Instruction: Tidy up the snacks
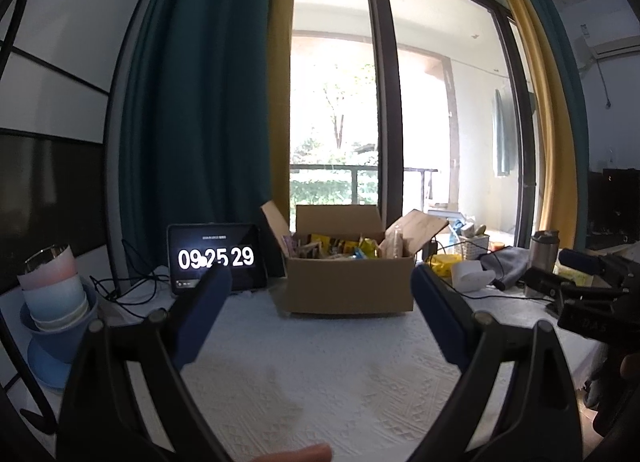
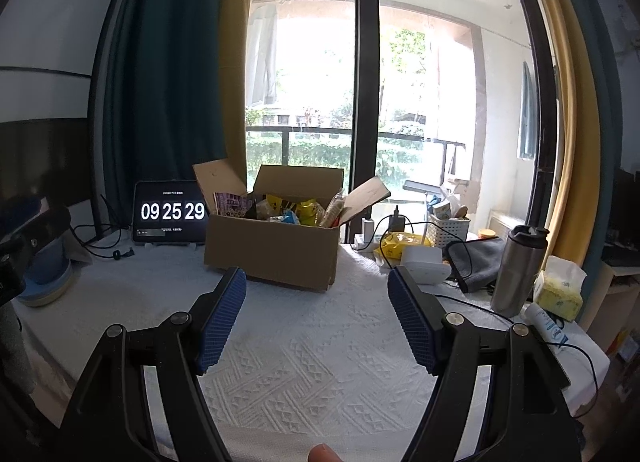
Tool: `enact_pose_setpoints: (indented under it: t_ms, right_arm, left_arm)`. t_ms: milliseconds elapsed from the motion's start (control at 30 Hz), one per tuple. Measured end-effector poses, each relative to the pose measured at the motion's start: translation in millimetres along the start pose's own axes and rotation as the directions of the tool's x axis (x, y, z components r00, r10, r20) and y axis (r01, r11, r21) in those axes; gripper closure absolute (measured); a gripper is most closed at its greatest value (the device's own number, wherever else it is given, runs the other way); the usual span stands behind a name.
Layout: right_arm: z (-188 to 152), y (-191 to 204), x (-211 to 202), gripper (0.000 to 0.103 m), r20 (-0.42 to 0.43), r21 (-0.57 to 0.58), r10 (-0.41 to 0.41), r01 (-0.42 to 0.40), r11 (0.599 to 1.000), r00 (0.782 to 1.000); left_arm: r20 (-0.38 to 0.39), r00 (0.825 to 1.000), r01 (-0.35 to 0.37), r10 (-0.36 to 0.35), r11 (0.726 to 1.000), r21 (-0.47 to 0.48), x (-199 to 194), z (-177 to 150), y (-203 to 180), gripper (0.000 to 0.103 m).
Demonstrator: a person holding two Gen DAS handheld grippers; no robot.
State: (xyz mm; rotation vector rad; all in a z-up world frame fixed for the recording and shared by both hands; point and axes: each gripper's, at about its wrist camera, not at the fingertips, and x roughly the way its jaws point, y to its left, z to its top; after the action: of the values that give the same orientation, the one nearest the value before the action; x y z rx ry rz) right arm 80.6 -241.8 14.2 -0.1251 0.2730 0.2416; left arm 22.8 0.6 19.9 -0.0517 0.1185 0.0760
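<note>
An open cardboard box (image 1: 348,286) with its flaps up stands at the back of the white-clothed table (image 1: 320,362); it also shows in the right wrist view (image 2: 272,250). Several snack packets (image 1: 340,246), yellow, blue and purple, fill it (image 2: 288,209). My left gripper (image 1: 320,274) is open and empty, a short way in front of the box. My right gripper (image 2: 316,278) is open and empty, also in front of the box. The right gripper's body (image 1: 592,286) shows at the right edge of the left wrist view.
A tablet clock (image 1: 216,258) stands left of the box. Stacked cups and bowls (image 1: 56,302) sit at far left. On the right are a steel bottle (image 2: 516,266), tissue pack (image 2: 560,290), grey cloth (image 2: 476,258), white basket (image 2: 448,225), yellow bag (image 2: 400,242) and cables.
</note>
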Motion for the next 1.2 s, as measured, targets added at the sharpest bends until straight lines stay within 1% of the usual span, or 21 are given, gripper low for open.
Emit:
enact_pose_setpoints:
  t_ms: [1200]
  right_arm:
    - [-0.3, 3.2, -2.5, 0.026, -0.004, -0.004, -0.001, 0.001, 1.0, 1.0]
  left_arm:
    - [-0.015, 1.0, -0.018, 0.018, 1.0, -0.002, 0.2, -2.7, -1.9, 0.01]
